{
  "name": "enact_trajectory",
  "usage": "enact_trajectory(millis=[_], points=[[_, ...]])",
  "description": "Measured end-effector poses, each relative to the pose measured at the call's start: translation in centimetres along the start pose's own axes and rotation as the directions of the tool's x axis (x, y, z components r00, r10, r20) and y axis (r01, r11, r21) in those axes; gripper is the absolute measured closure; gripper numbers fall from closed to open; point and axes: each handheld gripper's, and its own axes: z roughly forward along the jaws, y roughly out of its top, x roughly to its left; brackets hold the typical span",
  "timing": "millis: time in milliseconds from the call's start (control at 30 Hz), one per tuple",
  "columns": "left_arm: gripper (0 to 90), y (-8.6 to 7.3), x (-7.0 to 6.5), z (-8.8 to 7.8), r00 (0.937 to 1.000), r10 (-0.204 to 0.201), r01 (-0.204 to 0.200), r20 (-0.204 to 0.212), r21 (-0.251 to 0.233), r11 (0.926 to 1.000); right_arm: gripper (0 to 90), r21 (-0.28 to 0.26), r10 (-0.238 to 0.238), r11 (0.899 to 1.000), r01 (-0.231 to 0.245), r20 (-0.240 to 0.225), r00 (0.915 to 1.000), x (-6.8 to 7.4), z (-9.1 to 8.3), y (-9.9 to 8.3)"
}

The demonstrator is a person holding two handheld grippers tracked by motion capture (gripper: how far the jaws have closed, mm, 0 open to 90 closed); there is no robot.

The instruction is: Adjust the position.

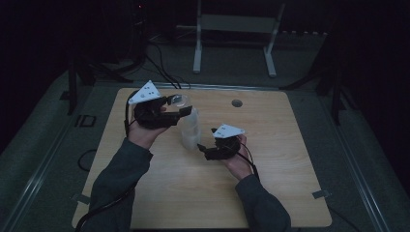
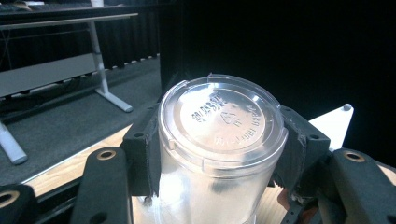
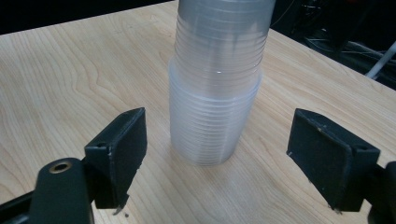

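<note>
Left gripper view: left tool (image 2: 219,154) clenched on clear ribbed cup stack (image 2: 219,140); right tool (image 3: 217,163) released beside it

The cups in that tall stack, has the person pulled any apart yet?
Not yet, it seems. The stack of clear cups stands upside down on the table as one tower. The left gripper is shut on its top cups. The right gripper waits open by the bottom. Left to do: hold the bottom and lift the top off.
</note>
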Motion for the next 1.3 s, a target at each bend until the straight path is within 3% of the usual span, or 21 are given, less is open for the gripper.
enact_trajectory(millis=[667, 1300], points=[[40.9, -1.3, -0.6, -0.8, 1.0000, 0.001, -0.001, 0.004, -0.001, 1.0000, 19.5, 0.005, -0.007, 1.000, 0.007, 0.002, 1.0000, -0.2, -0.4, -0.3], [40.9, -2.9, -0.3, -1.5, 0.9997, -0.025, 0.025, 0.004, -0.001, 0.9997, 19.6, 0.000, -0.014, 1.000, 0.014, -0.007, 0.9999, -0.3, -0.9, -0.3]])
